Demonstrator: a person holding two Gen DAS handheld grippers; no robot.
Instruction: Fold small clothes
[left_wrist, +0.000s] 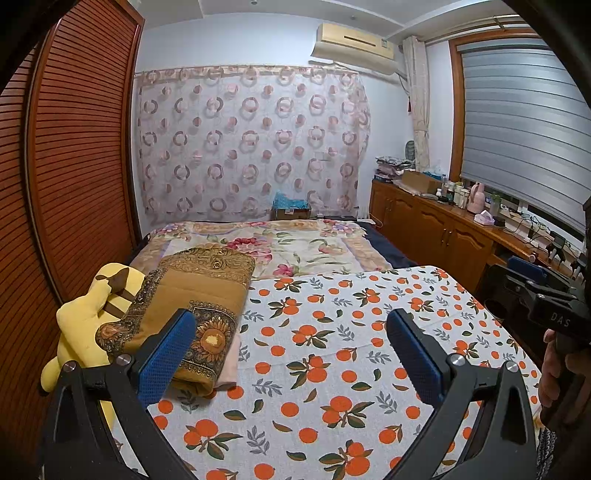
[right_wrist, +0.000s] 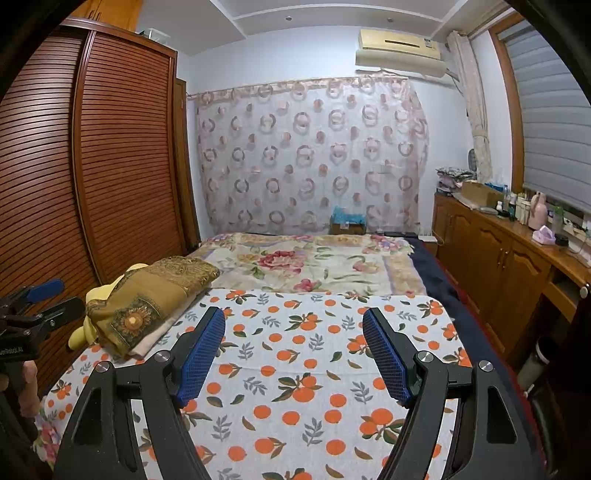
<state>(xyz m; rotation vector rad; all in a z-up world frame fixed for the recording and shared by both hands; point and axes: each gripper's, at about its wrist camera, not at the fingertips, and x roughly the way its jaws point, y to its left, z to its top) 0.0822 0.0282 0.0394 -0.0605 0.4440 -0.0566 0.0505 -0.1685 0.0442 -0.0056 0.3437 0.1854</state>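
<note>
At the far left lies a yellow plush toy (left_wrist: 85, 325), then a folded brown blanket (left_wrist: 192, 314) with a pale cloth under it; this may be the garment, I cannot tell. It lies ahead-left of the left tool (left_wrist: 291, 354), the nearer one, its long axis pointing away. The right tool (right_wrist: 294, 356) is farther. Both tools are spread, holding nothing, above the orange-print cloth (left_wrist: 332, 332).

white letters "das" on black body of right gripper (left_wrist: 524, 286), at right edge of left wrist view. partial white print, roughly "robot.ai", on black body of left gripper (right_wrist: 44, 297), right wrist view; first letters unreadable.
</note>
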